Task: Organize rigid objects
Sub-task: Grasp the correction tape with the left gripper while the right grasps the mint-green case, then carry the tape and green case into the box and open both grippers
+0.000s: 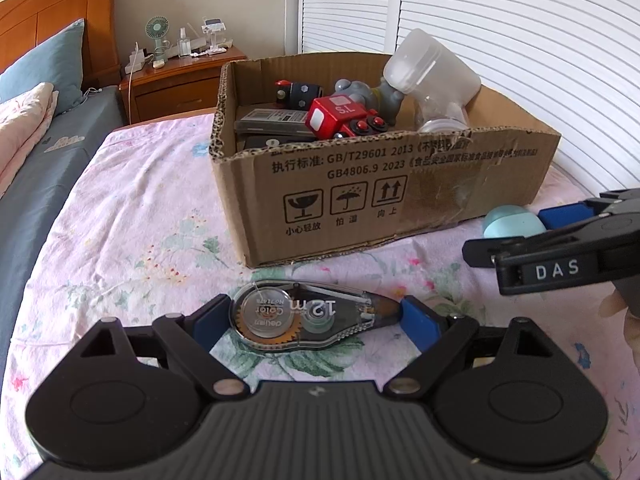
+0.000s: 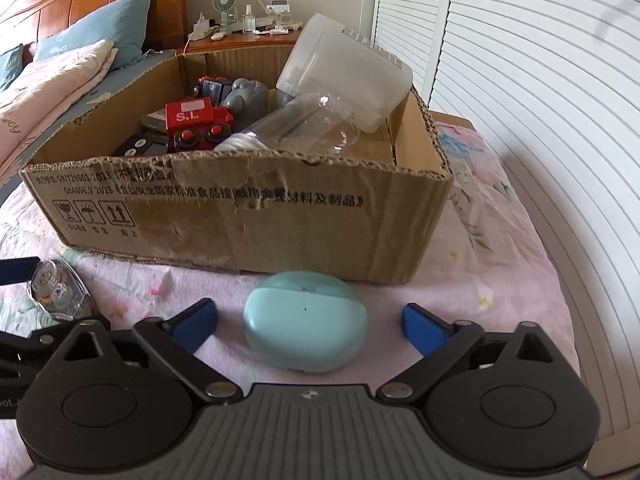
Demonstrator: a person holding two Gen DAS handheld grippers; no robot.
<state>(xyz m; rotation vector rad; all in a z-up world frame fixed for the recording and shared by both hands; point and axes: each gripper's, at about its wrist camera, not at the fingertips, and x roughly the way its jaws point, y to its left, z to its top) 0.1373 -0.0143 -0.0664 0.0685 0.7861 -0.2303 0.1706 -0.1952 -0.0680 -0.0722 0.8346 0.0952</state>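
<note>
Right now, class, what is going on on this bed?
A person is tidying small items into a cardboard box already holding toys and plastic containers. The left gripper brackets a correction tape dispenser lying on the bedsheet; whether the pads touch it is unclear. The right gripper is open around a light blue case.
</note>
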